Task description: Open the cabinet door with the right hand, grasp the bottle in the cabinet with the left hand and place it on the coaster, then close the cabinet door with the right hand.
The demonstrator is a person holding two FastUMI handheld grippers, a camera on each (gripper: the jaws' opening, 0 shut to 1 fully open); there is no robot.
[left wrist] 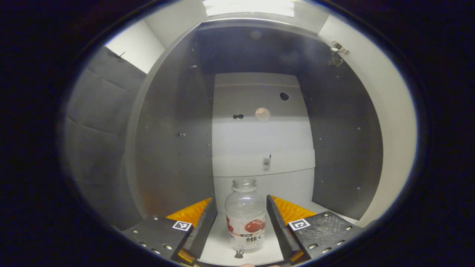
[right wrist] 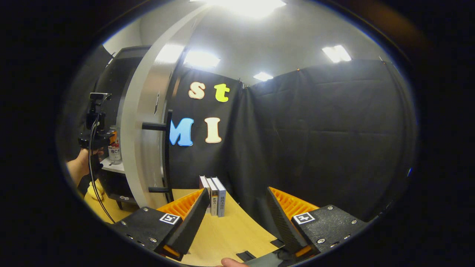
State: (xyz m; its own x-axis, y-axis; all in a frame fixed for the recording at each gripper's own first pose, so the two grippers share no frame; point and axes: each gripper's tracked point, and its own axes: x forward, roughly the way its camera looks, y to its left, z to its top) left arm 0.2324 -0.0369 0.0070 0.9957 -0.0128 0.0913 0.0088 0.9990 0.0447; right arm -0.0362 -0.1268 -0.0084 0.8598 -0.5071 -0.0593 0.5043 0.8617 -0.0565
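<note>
A clear, capless bottle (left wrist: 245, 218) with a red-and-white label stands on the white shelf (left wrist: 219, 248) inside the open cabinet. My left gripper (left wrist: 241, 200) is open, its fingers on either side of the bottle's body; a small gap shows at the left finger. In the right gripper view the same bottle (right wrist: 114, 148) stands on the shelf, with the left gripper (right wrist: 97, 139) and the hand holding it at the far left. The white cabinet door (right wrist: 146, 122) stands open, seen nearly edge-on, its black handle (right wrist: 167, 152) facing me. My right gripper (right wrist: 237, 191) is open over the wooden table, holding nothing.
Three upright books (right wrist: 213, 194) stand on the wooden table (right wrist: 230, 230) near the door's lower edge. A yellow object (right wrist: 94, 191) lies on the table below the hand. The cabinet's dark side walls (left wrist: 170, 155) close in on both sides of the bottle.
</note>
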